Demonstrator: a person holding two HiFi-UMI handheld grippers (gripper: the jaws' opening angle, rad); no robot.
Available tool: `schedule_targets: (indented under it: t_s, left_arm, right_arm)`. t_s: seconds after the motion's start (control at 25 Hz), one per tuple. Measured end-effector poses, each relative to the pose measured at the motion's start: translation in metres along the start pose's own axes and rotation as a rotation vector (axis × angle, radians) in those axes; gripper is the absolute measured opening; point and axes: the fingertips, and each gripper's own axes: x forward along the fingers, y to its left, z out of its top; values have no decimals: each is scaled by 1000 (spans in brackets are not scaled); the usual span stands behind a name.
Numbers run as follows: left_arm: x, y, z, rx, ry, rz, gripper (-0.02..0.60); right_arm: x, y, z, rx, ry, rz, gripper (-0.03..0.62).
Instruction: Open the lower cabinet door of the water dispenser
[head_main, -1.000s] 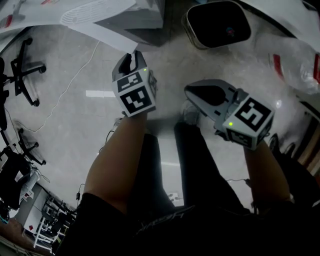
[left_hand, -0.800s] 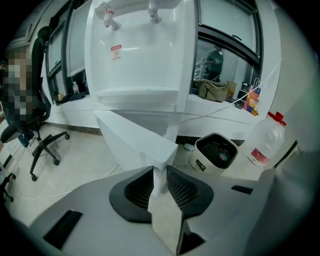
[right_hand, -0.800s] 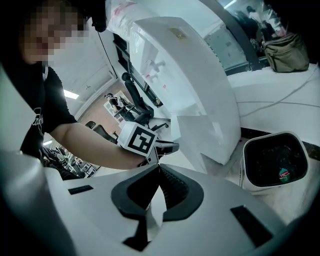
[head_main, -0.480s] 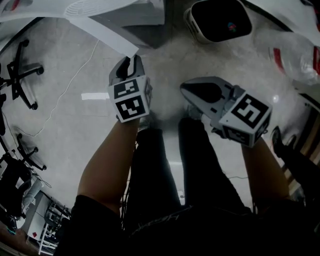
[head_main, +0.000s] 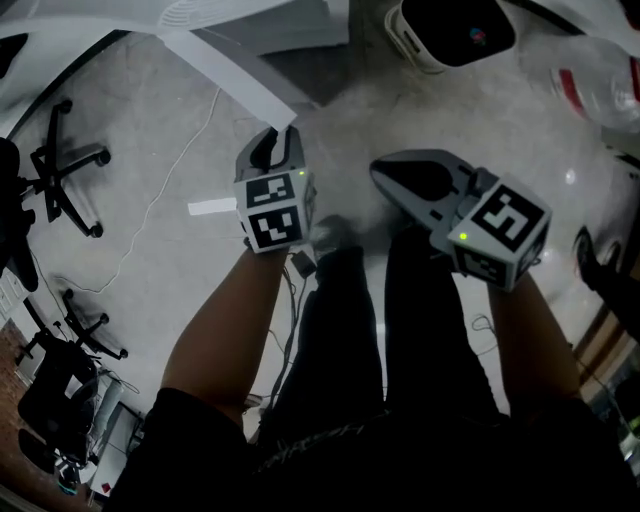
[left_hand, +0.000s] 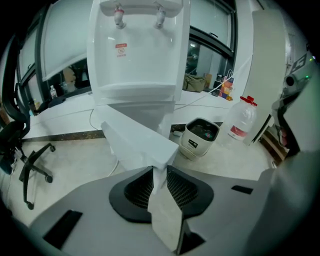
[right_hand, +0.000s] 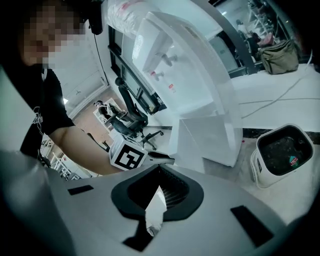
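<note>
The white water dispenser (left_hand: 137, 50) stands ahead, with its lower cabinet door (left_hand: 132, 142) swung outward. My left gripper (left_hand: 159, 172) is shut on the door's free edge, which runs between the two black pads. In the head view the left gripper (head_main: 278, 145) sits at the tip of the long white door (head_main: 225, 75). My right gripper (head_main: 385, 175) hovers to the right over the floor, jaws together and holding nothing. In the right gripper view, the right gripper (right_hand: 155, 200) points toward the dispenser (right_hand: 195, 65), the open door (right_hand: 200, 137) and the left gripper (right_hand: 165, 160).
A white bucket-like appliance (head_main: 455, 30) sits on the floor right of the dispenser, with a large water bottle (left_hand: 241, 117) beyond it. Office chairs (head_main: 65, 165) stand at the left, and a cable (head_main: 160, 170) trails across the floor. The person's legs (head_main: 340, 320) are below the grippers.
The left gripper has moved sideways with the door edge in its grip, and the door has swung further out. The right gripper has drifted alongside, still shut.
</note>
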Motion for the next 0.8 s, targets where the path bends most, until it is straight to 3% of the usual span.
schedule_targets:
  t_s: [0.32, 0.8]
  left_arm:
    - [-8, 14, -11, 82, 20, -58, 81]
    - [-20, 36, -29, 144, 72, -119, 84]
  right_arm:
    - [21, 17, -1, 31, -30, -40, 12]
    - [45, 35, 0, 48, -36, -56, 12]
